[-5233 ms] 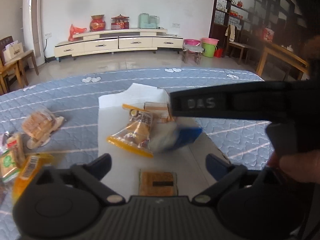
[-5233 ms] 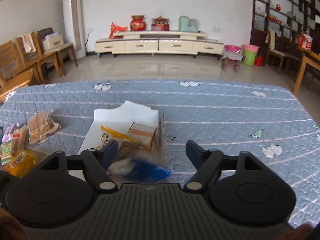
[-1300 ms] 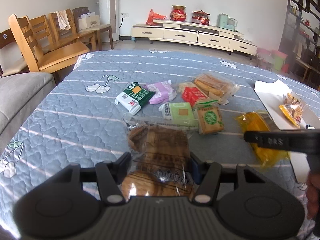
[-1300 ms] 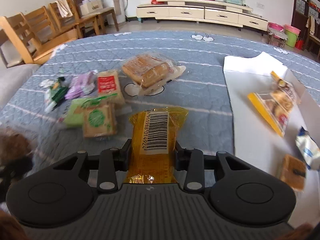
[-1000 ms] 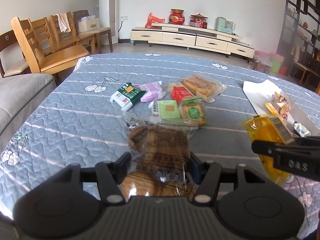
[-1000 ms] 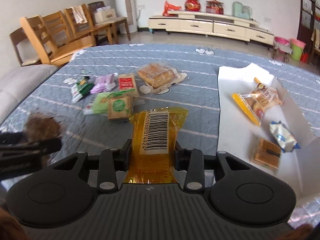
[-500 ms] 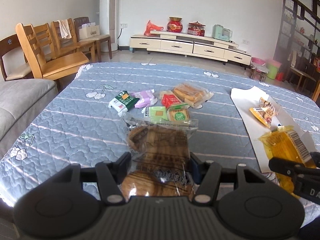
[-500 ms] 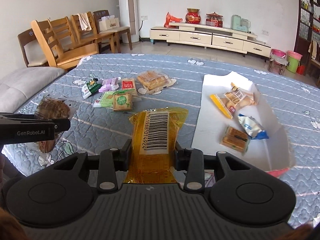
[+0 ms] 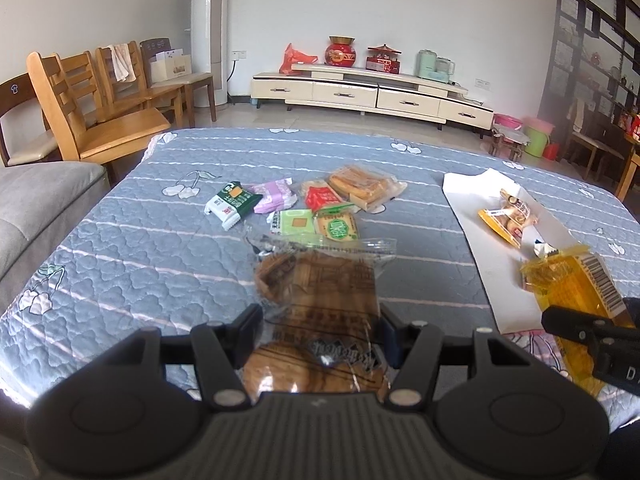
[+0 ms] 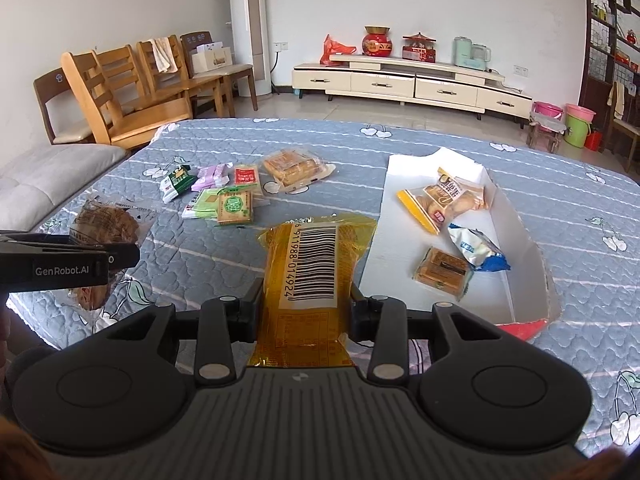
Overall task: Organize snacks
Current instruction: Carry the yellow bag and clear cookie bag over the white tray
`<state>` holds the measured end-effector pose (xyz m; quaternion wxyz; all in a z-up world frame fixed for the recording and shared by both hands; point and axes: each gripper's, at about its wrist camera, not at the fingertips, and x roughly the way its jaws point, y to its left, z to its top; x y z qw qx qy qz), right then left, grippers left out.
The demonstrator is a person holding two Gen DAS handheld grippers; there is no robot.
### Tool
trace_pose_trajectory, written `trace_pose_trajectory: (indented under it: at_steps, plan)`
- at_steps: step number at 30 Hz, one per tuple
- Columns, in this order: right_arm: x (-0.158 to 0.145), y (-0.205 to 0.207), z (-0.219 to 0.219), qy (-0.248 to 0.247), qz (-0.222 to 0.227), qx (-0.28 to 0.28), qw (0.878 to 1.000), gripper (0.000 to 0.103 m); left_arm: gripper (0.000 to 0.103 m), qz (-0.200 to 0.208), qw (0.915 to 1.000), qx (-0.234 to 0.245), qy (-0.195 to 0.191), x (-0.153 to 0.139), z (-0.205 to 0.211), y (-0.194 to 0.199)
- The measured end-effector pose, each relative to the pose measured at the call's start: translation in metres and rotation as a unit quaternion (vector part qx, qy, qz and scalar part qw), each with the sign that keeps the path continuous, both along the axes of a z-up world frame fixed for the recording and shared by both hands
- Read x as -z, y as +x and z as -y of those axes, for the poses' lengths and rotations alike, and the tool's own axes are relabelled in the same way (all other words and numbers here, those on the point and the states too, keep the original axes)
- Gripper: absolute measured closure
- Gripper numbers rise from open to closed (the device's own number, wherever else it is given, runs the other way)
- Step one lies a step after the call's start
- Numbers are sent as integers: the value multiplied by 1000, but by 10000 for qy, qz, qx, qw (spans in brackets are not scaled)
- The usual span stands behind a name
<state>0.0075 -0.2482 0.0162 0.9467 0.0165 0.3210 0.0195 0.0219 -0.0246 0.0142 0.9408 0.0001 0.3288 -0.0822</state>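
Note:
My left gripper [image 9: 320, 322] is shut on a clear packet of brown round cakes [image 9: 320, 292], held above the near edge of the blue quilted table [image 9: 132, 248]. The same packet [image 10: 106, 220] shows at the left of the right wrist view. My right gripper [image 10: 306, 308] is shut on a yellow packet with a barcode [image 10: 316, 264], hovering near the left edge of the white tray [image 10: 516, 280]. In the left wrist view that yellow packet [image 9: 572, 284] hangs at the right over the tray [image 9: 464, 200]. Three snacks lie in the tray: a yellow-edged bag [image 10: 444, 200], a blue-white packet [image 10: 476, 248], a brown square [image 10: 442, 270].
Several loose snacks [image 9: 316, 204] lie in a cluster mid-table: green, purple, red and a clear bread pack [image 10: 294, 168]. Wooden chairs [image 9: 92, 108] and a grey sofa [image 9: 36, 196] stand to the left. A cream cabinet [image 9: 372, 96] lines the far wall.
Both grippers have lifted and drawn back from the table with their packets still held, so the snack cluster and tray look smaller and farther. The right one has swung toward the tray.

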Motion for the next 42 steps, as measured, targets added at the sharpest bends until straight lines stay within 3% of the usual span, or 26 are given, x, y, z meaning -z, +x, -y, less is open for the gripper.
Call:
trace_pose_trajectory:
  at_steps: [42]
  plan:
    - [-3, -25, 28, -1, 103, 332, 9994, 56, 43, -29, 9985, 536, 52, -1, 46, -8]
